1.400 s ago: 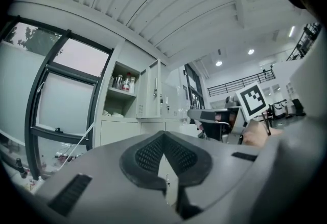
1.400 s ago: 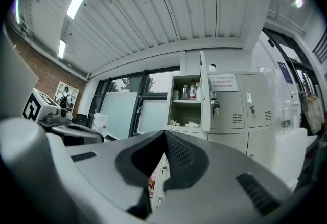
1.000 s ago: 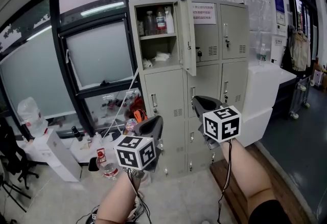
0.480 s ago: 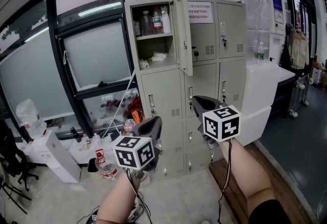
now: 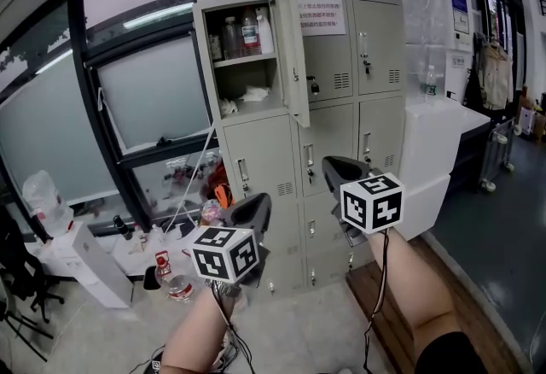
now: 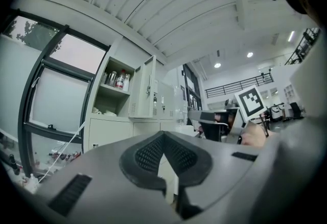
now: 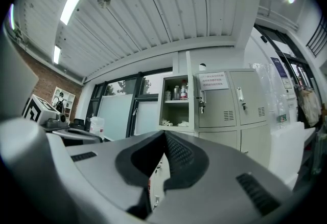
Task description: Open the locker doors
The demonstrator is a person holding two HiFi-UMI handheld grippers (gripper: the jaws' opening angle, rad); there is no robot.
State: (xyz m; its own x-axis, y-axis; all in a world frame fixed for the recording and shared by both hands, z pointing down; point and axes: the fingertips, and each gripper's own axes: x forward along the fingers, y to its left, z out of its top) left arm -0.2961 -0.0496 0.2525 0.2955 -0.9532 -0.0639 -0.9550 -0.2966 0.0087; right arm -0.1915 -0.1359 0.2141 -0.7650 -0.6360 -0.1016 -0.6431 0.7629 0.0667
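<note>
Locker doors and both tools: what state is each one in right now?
Top-left locker door, open, swung out to the right.
Top-middle door, shut, notice on it.
Top-right door, shut.
Middle-row doors, shut.
Left tool, shut, empty.
Right tool, shut, empty.

The left forearm (image 5: 198,325) and right forearm (image 5: 408,274) reach toward the locker (image 5: 260,146); the left gripper (image 5: 254,206) is held lower, before its left column, jaws together and empty; the right gripper (image 5: 339,167) is higher, before its middle column, jaws likewise closed on nothing; both point roughly level.
</note>
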